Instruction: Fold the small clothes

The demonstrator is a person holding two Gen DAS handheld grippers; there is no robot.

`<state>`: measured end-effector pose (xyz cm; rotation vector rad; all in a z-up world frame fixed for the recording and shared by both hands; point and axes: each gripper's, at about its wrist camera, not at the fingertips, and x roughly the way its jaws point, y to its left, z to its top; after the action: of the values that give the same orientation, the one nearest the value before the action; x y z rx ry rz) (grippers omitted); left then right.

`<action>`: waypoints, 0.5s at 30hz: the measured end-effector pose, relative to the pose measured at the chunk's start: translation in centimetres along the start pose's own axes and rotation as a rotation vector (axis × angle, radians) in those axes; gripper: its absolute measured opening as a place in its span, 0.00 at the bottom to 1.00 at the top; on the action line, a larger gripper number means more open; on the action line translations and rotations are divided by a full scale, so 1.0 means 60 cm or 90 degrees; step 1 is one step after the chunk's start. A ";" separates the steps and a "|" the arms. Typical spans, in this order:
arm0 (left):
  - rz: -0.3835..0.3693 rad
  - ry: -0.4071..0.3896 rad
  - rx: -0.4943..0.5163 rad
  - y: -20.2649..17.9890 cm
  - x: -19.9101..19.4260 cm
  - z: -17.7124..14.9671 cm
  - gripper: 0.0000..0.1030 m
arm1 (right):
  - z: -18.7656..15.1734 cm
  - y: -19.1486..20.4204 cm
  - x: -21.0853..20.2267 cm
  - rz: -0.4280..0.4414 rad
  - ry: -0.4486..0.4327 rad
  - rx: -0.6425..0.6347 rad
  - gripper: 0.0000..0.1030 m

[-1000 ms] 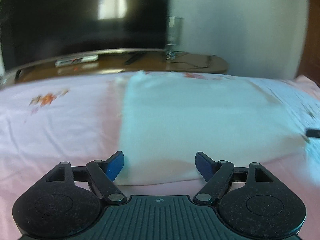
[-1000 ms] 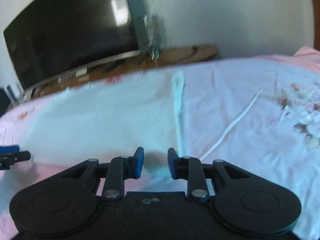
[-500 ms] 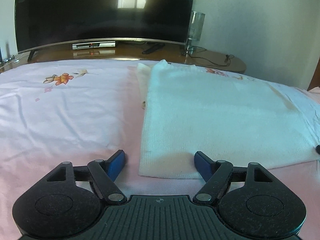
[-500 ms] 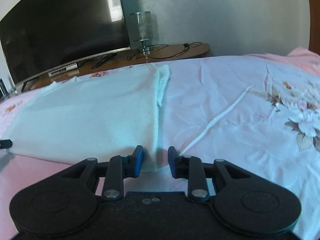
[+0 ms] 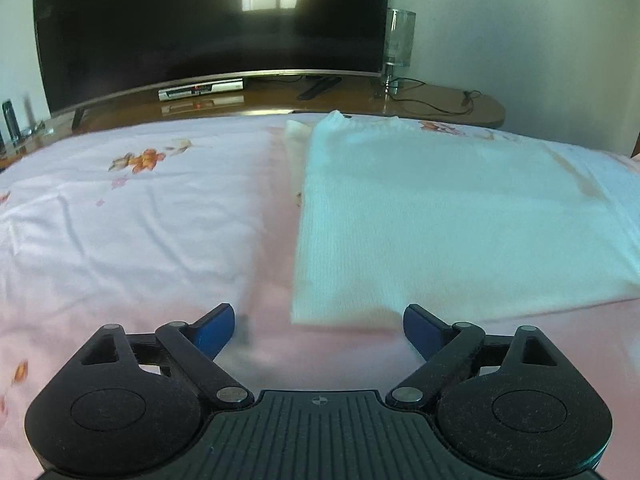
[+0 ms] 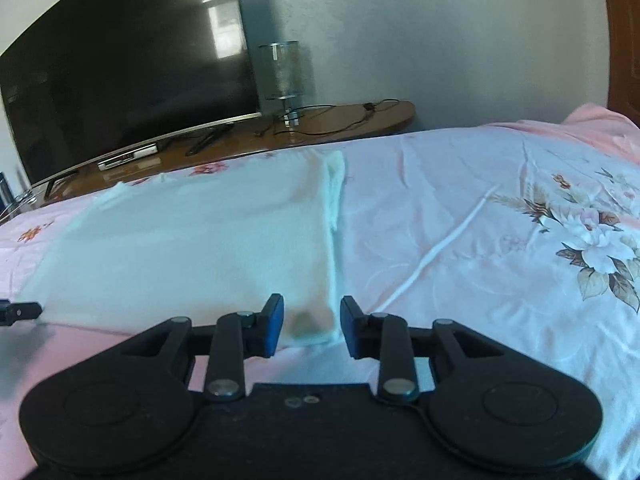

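The left gripper (image 5: 319,326) was spread wide, empty, hovering low with the near left corner of the white knit garment (image 5: 452,216) just ahead between its blue tips. The right gripper (image 6: 312,326) stood narrower but also empty, its tips either side of the garment's near right corner. A second earlier both views were smeared with motion and aimed more at the middle of the hem; since then each gripper had shifted outward and settled. Beyond lay the pink floral bedsheet (image 5: 132,220), then a television (image 5: 208,20). Both corners seemed lined up for pinching.
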<state>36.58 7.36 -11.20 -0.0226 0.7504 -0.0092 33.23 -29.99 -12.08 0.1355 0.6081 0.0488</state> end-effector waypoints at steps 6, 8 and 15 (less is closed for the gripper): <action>-0.212 0.049 -0.270 0.041 -0.029 -0.038 0.73 | -0.004 0.013 -0.018 0.002 0.008 0.012 0.34; -0.227 0.043 -0.347 0.055 -0.024 -0.050 0.73 | -0.004 0.022 -0.024 0.012 0.005 0.011 0.36; -0.253 0.000 -0.521 0.076 0.020 -0.055 0.72 | 0.019 0.067 -0.024 0.059 -0.012 -0.007 0.36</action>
<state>35.18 11.86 -14.55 -0.9503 0.6975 -0.0796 32.68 -26.24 -9.79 0.1527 0.5820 0.1404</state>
